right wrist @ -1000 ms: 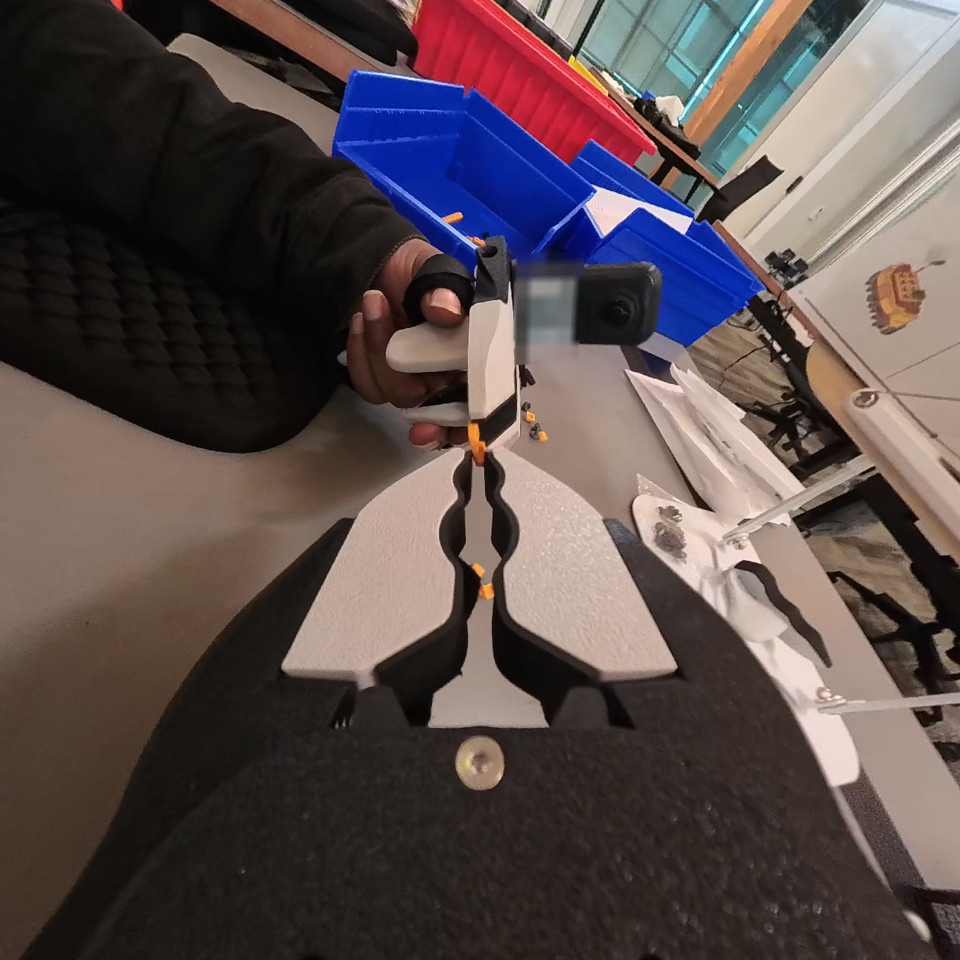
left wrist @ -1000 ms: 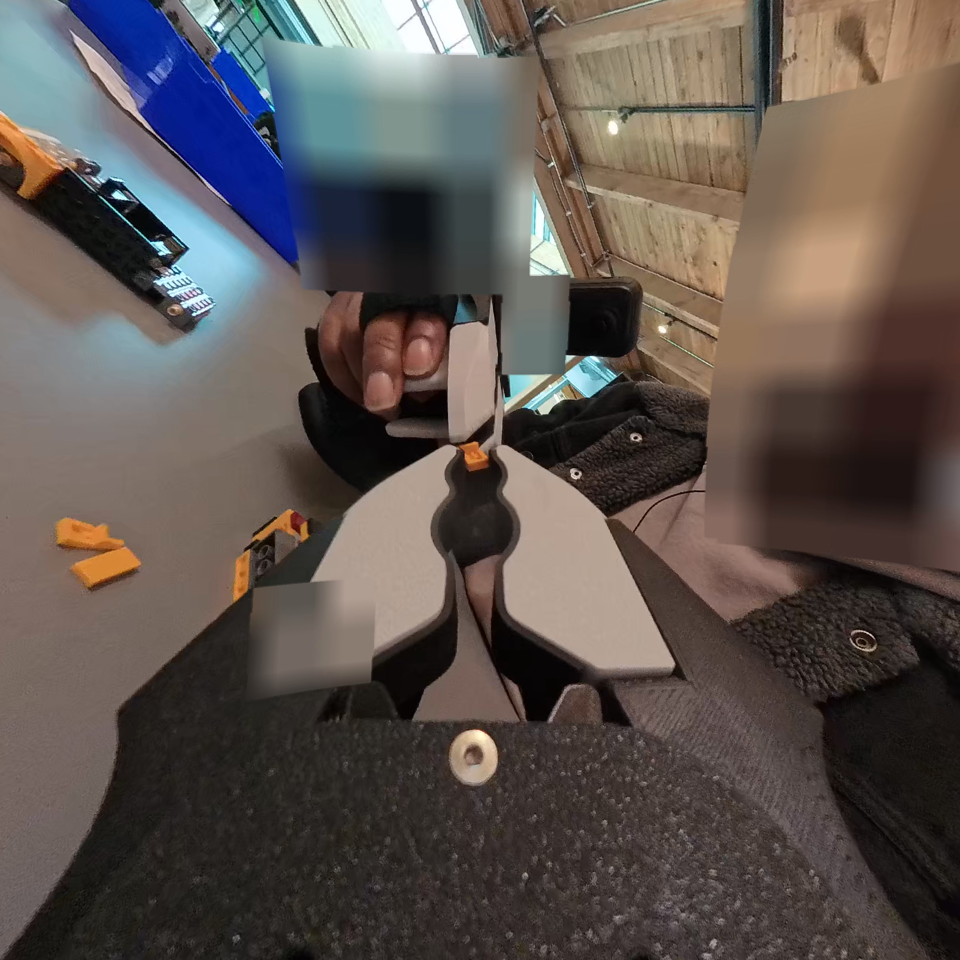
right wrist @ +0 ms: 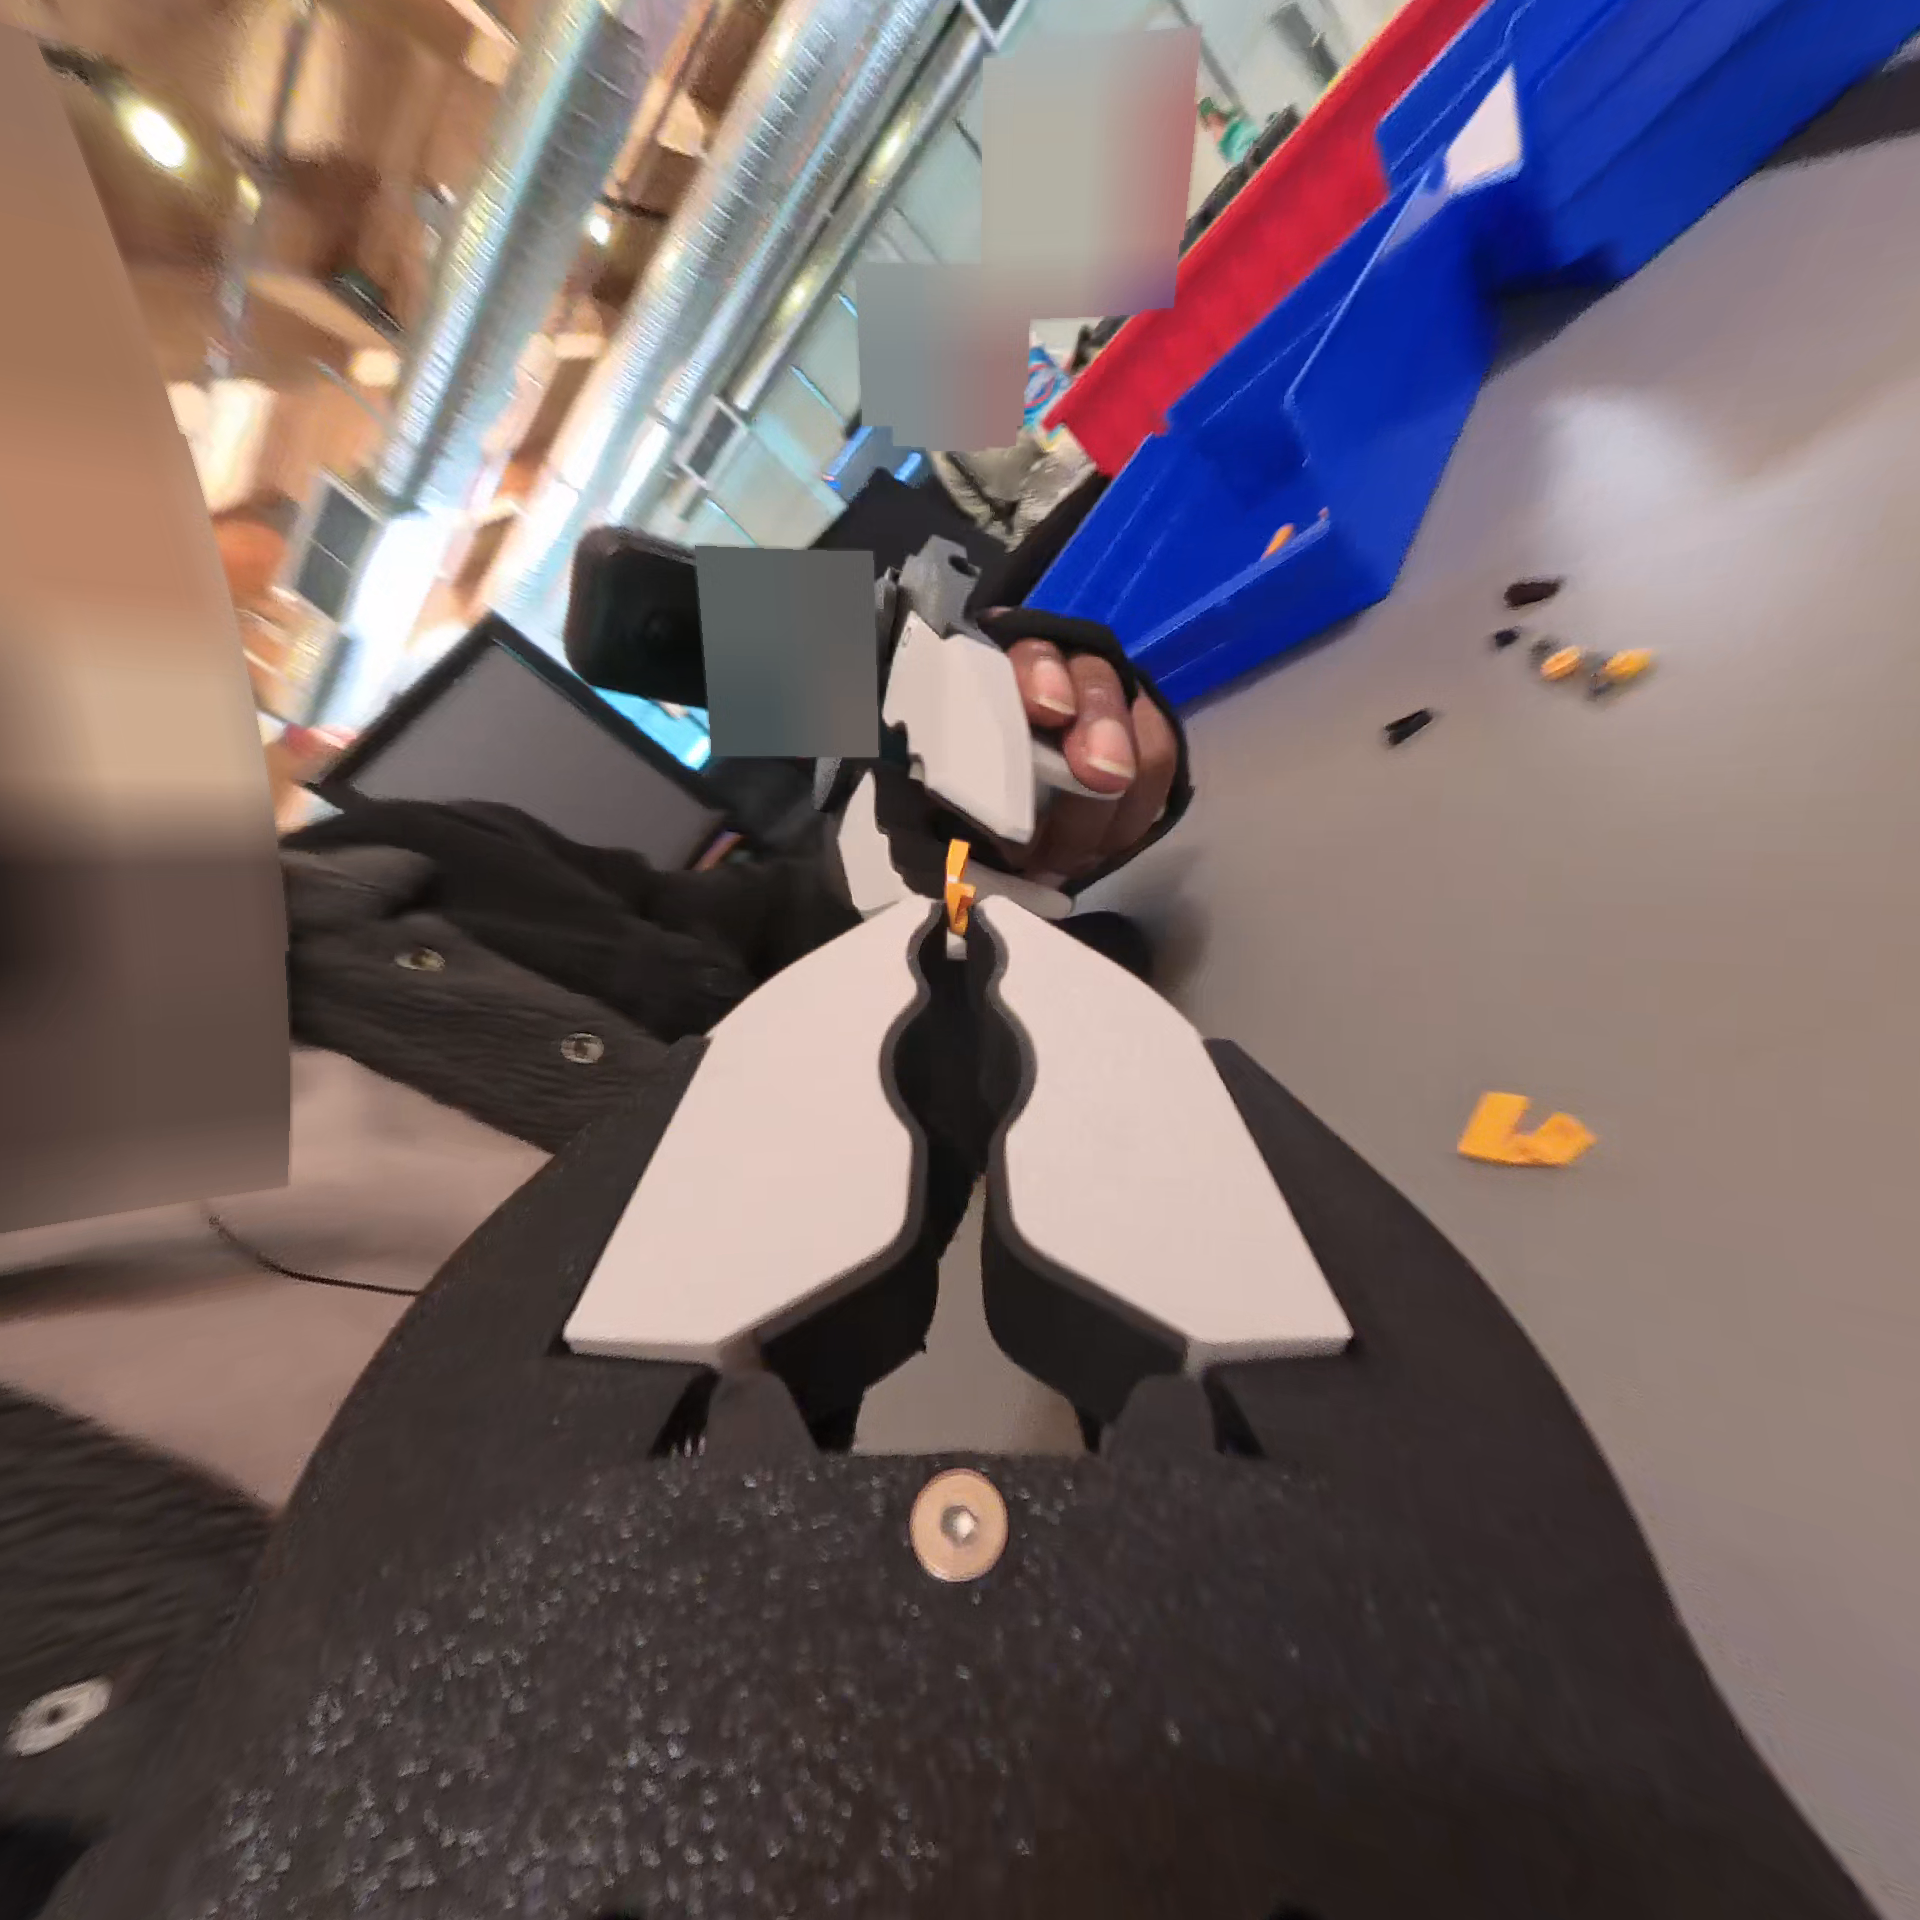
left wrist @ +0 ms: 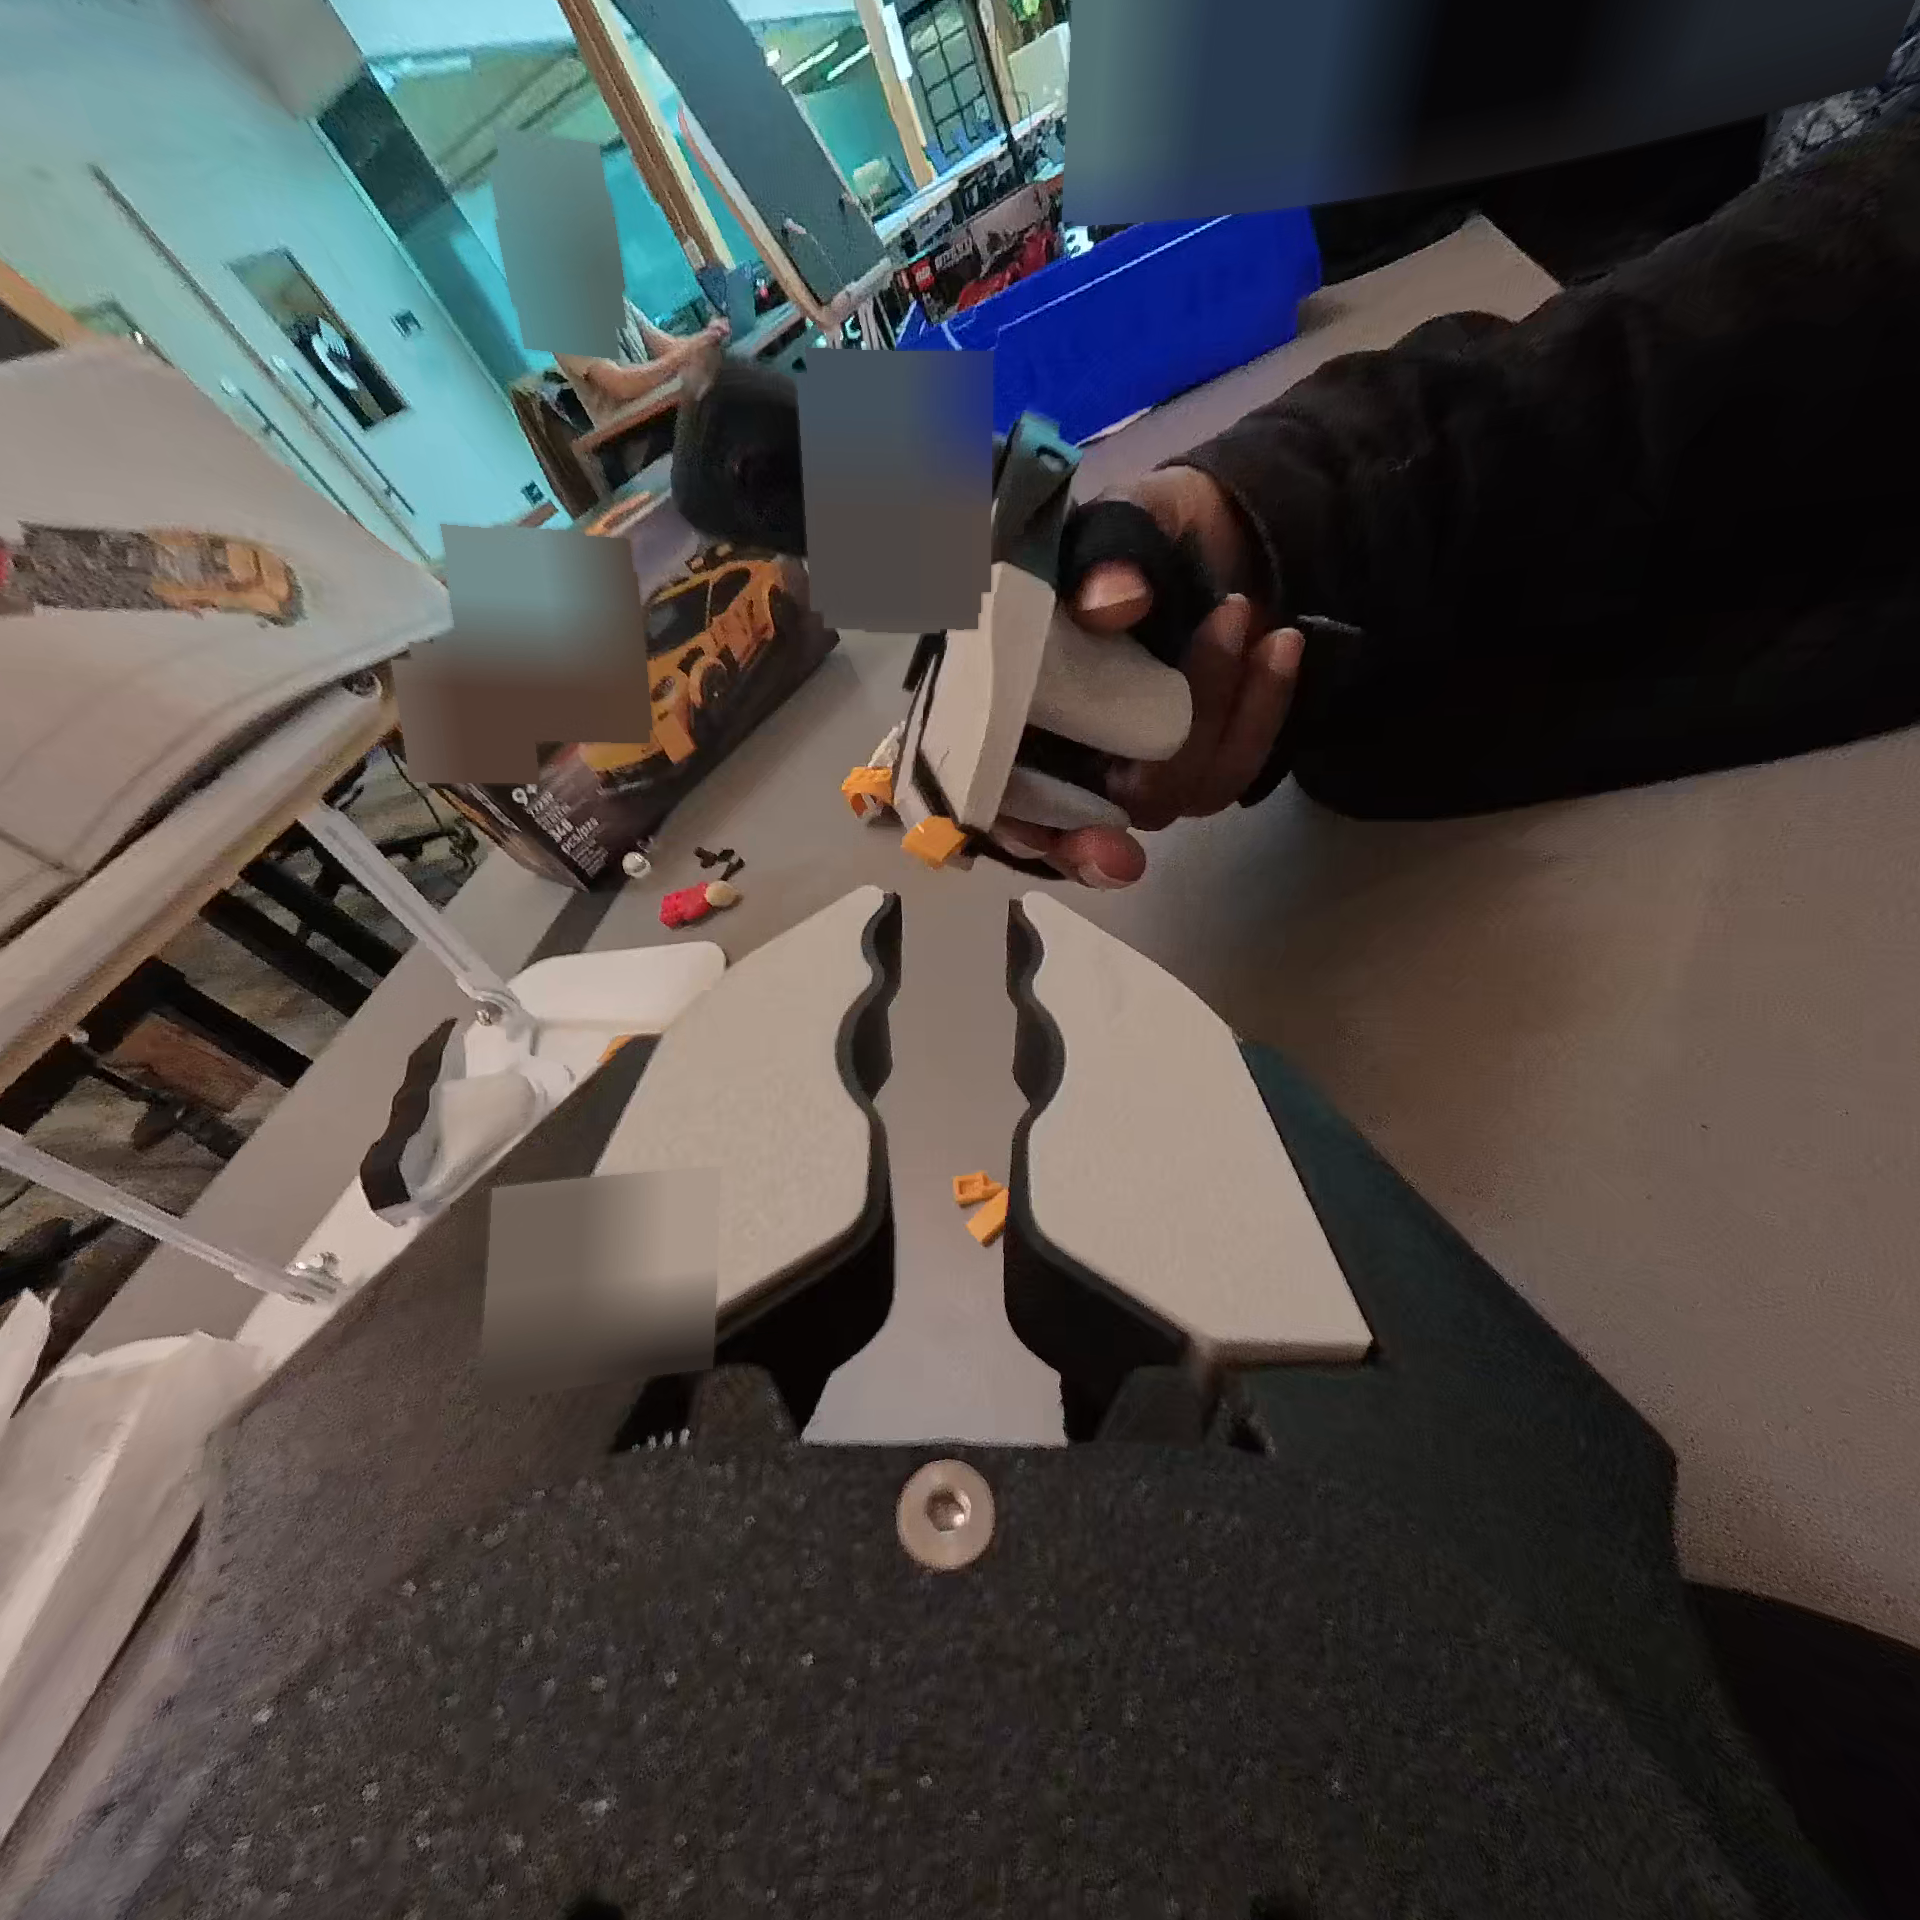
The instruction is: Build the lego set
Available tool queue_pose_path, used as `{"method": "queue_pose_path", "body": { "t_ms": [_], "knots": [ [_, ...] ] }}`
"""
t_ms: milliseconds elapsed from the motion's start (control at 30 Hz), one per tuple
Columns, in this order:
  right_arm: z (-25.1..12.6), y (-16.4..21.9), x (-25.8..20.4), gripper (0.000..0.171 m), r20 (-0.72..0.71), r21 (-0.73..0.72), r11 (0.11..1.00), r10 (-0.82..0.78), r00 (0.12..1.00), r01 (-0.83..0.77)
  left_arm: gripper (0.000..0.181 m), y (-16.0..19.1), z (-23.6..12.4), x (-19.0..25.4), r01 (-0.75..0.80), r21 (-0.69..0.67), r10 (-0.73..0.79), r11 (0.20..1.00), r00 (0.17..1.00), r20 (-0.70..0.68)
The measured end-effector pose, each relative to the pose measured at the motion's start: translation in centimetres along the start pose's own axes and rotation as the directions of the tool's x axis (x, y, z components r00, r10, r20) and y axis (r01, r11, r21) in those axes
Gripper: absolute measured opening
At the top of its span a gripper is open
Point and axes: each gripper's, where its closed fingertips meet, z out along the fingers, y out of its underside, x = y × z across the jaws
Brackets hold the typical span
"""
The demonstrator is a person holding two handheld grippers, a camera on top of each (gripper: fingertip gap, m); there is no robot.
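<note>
Gripping: right gripper (right wrist: pixel 956 923) is clenched at its very tips on a small orange lego piece (right wrist: pixel 956 883); only the near end is pinched and the rest sticks out ahead.
Left gripper (left wrist: pixel 954 902): released, jaws standing well apart with nothing between them but bare grey table (left wrist: pixel 1507 1091).
Piece location: in the air above the table, between the two grippers, which point at each other nose to nose.
Key relation: from the left wrist view the held piece lies straight ahead, just beyond the open fingertips and a little toward the left finger's side. Its long axis runs roughly along the right gripper's fingers, so the left sees it nearly end-on.
Nearer hand: the right has it; the left is close, not touching.
Judgement: likely a hand-over or re-grip. The left would need to advance slightly and close across the free end.
Risk: tiny piece, shallow pinch; it could twist or drop.
Loose parts: two orange plates (left wrist: pixel 982 1205) lie on the table under the left jaws, an orange arch piece (left wrist: pixel 868 790) farther off, a red piece (left wrist: pixel 681 906) near the set's box (left wrist: pixel 686 707).
Blue bins (right wrist: pixel 1351 416): at the table's far side.
</note>
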Motion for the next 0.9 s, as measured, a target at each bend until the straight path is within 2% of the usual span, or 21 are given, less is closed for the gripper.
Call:
{"method": "queue_pose_path", "body": {
  "t_ms": [167,433,900],
  "knots": [
    [0.3,0.5,-0.3,0.003,0.039,-0.025,0.999,0.036,0.999,-0.035,0.018,-0.1,0.0,0.1,-0.013,0.009,0.013,1.0,1.0,0.004],
    [0.8,1.5,0.1,0.003,0.017,-0.083,0.995,0.052,0.998,-0.051,0.01,-0.3,0.0,1.0,-0.067,0.012,0.068,0.998,0.997,-0.031],
    [0.5,1.9,2.0,0.003,-0.071,-0.088,0.994,0.064,0.995,-0.07,0.008,1.6,0.4,0.8,-0.005,-0.035,0.003,0.999,0.999,-0.042]
  ]
}}
